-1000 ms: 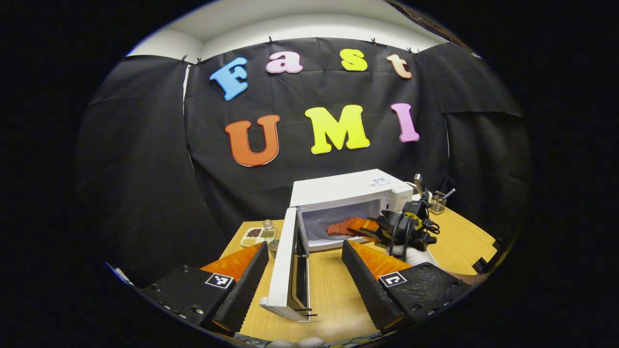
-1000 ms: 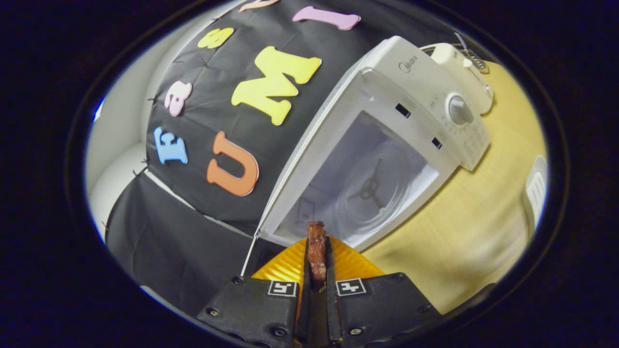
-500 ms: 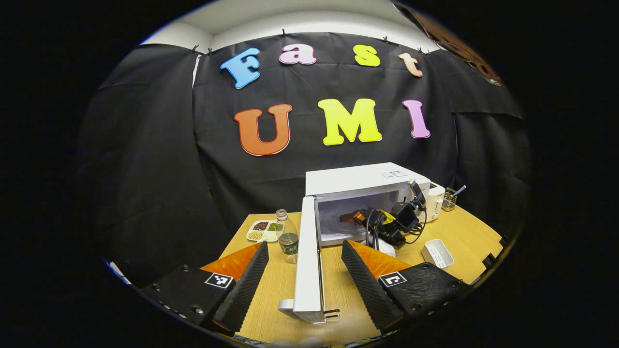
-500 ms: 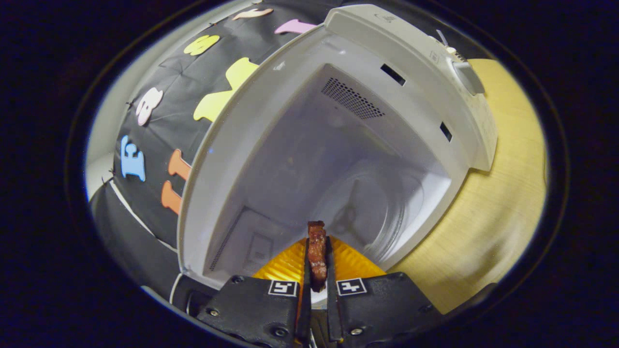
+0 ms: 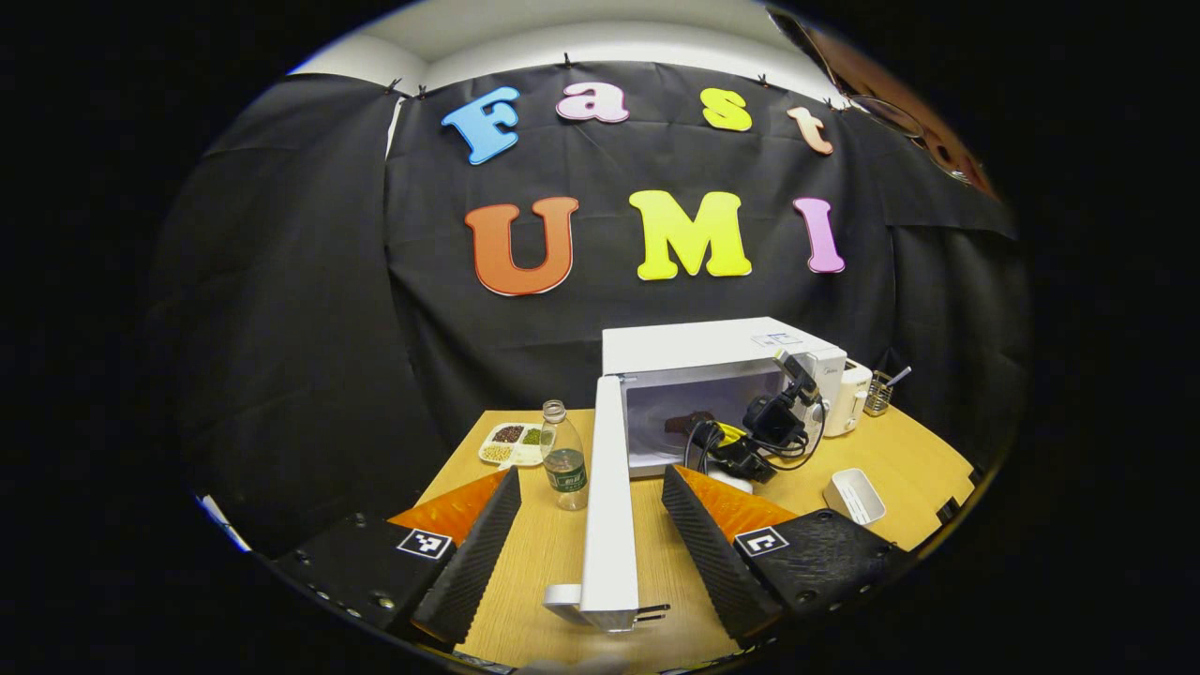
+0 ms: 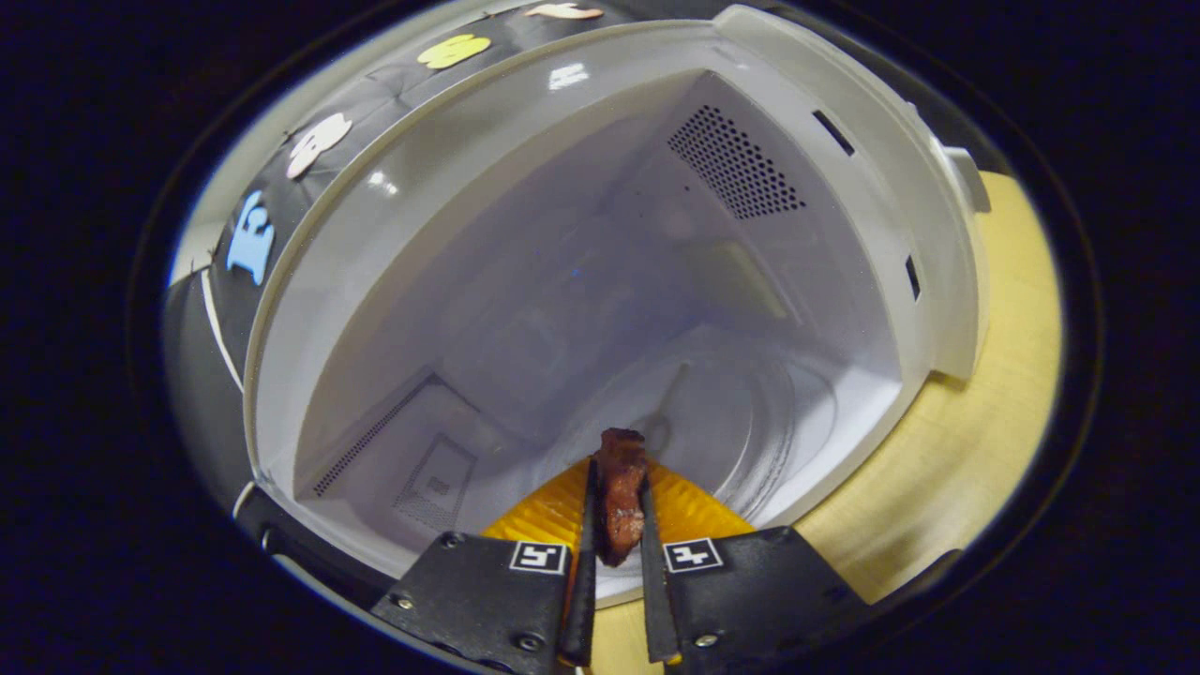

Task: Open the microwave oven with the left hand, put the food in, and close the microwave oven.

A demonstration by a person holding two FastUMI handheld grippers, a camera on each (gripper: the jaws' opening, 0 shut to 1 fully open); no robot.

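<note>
The piece of meat (image 6: 618,495) stands on edge, pinched between the right gripper (image 6: 614,525) fingers, just inside the microwave oven (image 6: 525,281) mouth above its glass turntable (image 6: 750,422). The left gripper (image 5: 591,511), jaws wide and empty, straddles the open door (image 5: 607,506).

We log the microwave (image 5: 698,345) as white outside, its open door (image 5: 609,506) white on the edge; the cavity (image 6: 562,281) reads pale grey-white with dotted vent patches. The food (image 6: 619,492) is dark reddish-brown, mottled. The bench (image 5: 656,562) is light yellow wood grain. A clear bottle (image 5: 564,459) carries a green label. The small tray (image 5: 511,445) is white with brown, green and tan fillings. The box (image 5: 853,495) is white.
</note>
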